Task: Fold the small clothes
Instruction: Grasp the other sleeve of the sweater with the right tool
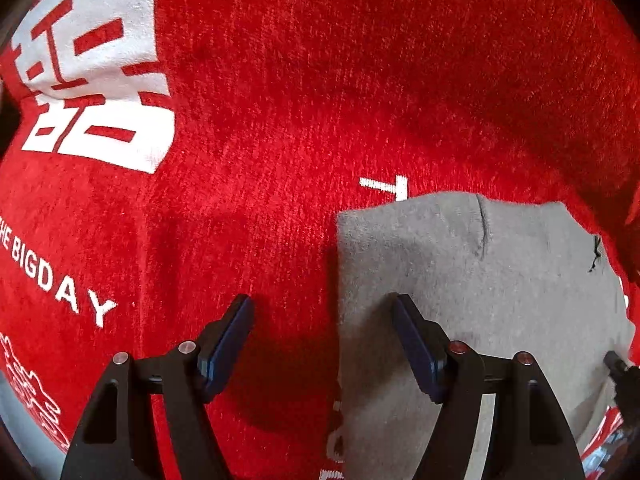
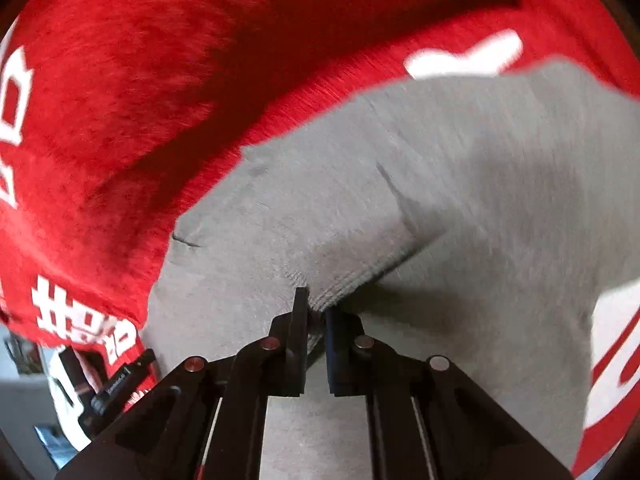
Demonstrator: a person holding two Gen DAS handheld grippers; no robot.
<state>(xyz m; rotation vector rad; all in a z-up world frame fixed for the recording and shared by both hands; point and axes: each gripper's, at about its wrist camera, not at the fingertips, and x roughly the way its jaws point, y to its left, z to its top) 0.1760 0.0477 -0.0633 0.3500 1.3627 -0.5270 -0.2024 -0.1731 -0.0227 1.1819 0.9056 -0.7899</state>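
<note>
A small grey garment [image 1: 500, 280] lies flat on a red fleecy cloth [image 1: 280, 80] printed with white characters and lettering. My left gripper [image 1: 322, 300] points down over the garment's left edge, open: one finger is over the red cloth, the other over the grey fabric, and nothing is pinched. In the right wrist view the grey garment [image 2: 440, 152] is lifted into a fold. My right gripper [image 2: 316, 306] is shut on the garment's ribbed edge [image 2: 344, 284], which bunches between the pads.
The red cloth [image 2: 140, 80] covers nearly all the surface in both views. A dark piece of equipment [image 2: 116, 384] shows beyond the cloth's edge at the lower left of the right wrist view. Another dark part [image 1: 622, 372] sits at the far right of the left wrist view.
</note>
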